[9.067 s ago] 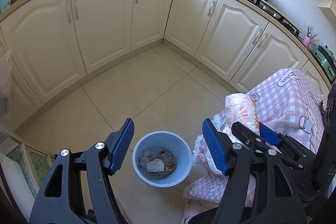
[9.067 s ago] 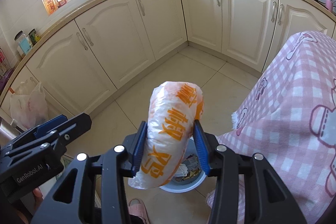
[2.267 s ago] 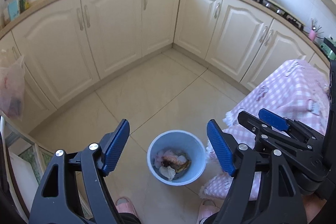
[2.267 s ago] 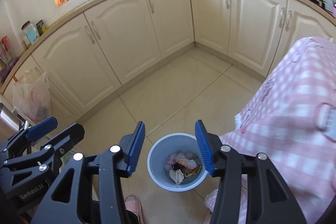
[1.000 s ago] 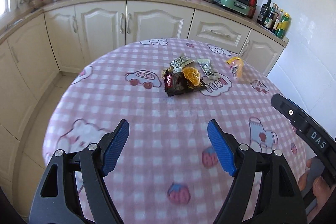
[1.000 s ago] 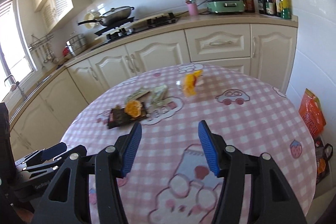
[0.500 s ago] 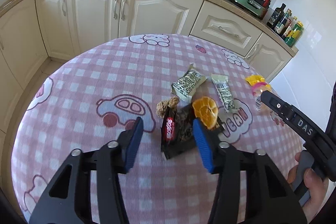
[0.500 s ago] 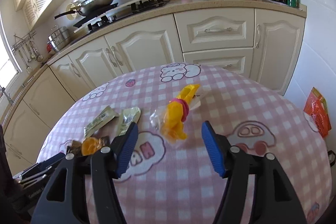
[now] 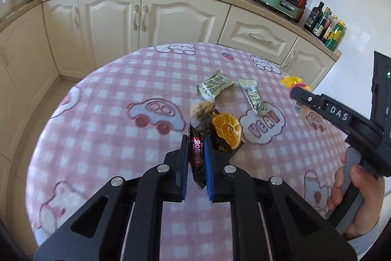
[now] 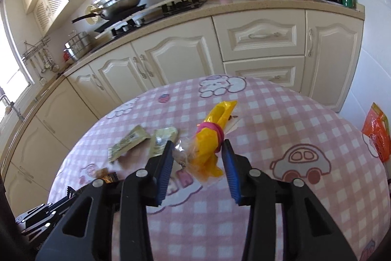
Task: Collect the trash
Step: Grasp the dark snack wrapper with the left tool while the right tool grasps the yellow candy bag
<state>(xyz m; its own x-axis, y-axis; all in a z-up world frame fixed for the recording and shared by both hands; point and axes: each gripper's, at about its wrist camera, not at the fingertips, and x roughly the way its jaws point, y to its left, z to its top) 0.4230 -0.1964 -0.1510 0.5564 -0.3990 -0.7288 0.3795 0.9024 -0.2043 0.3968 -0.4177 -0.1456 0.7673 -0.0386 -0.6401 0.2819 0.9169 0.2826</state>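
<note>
The left gripper [image 9: 196,153] has just been closing and is pinching a dark wrapper [image 9: 197,155] on the table [image 9: 102,138]; the right gripper [image 10: 196,162], closing, is straddling a yellow bag [image 10: 210,138], seemingly not squeezing

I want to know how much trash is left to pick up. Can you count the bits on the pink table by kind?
Pale green snack wrappers: 2
Dark wrapper with red label: 1
Orange peel: 1
Brown crumpled lump: 1
Yellow bag with pink band: 1
Total: 6
</note>
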